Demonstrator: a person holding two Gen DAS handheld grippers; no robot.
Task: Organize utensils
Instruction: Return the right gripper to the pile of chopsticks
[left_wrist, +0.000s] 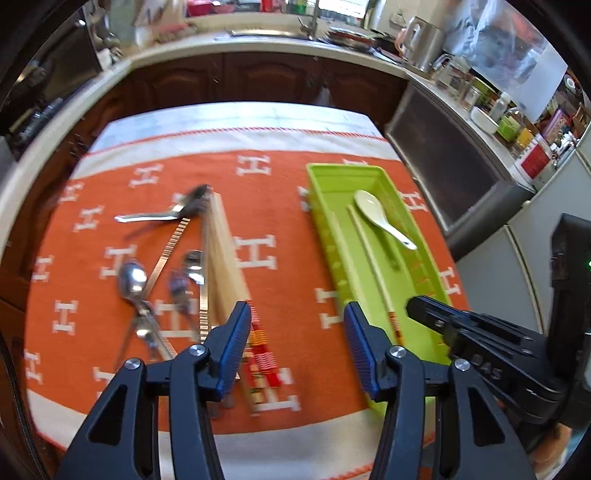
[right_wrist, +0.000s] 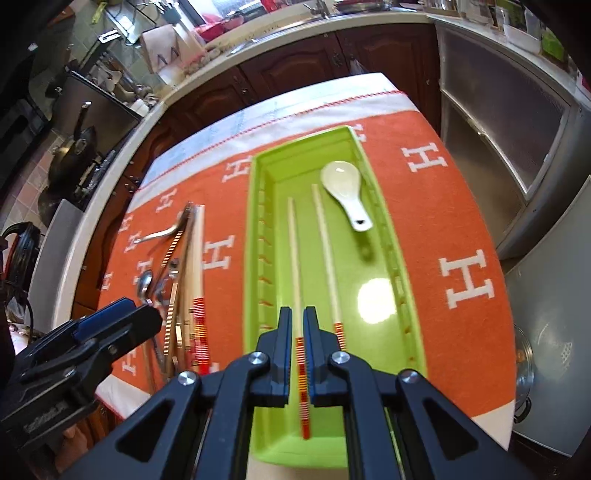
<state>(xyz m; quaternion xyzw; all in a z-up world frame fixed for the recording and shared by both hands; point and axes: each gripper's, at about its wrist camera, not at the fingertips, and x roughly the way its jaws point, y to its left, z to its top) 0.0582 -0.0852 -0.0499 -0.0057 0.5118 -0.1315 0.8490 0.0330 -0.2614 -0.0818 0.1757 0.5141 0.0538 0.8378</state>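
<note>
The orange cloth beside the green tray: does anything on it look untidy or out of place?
Yes. Left of the green tray, metal spoons and chopsticks lie crossed in a loose pile on the orange cloth, not sorted.

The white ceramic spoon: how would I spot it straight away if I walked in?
Find the orange cloth with white H letters, then the long lime-green plastic tray lying on it. The white ceramic spoon lies at the tray's far end, the only spoon inside; the metal spoons lie outside on the cloth.

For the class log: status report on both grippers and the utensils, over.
Left gripper open, empty. Right gripper shut on red-banded pale chopstick over long green plastic tray. White ceramic spoon and second chopstick already in; nothing blocking.
</note>
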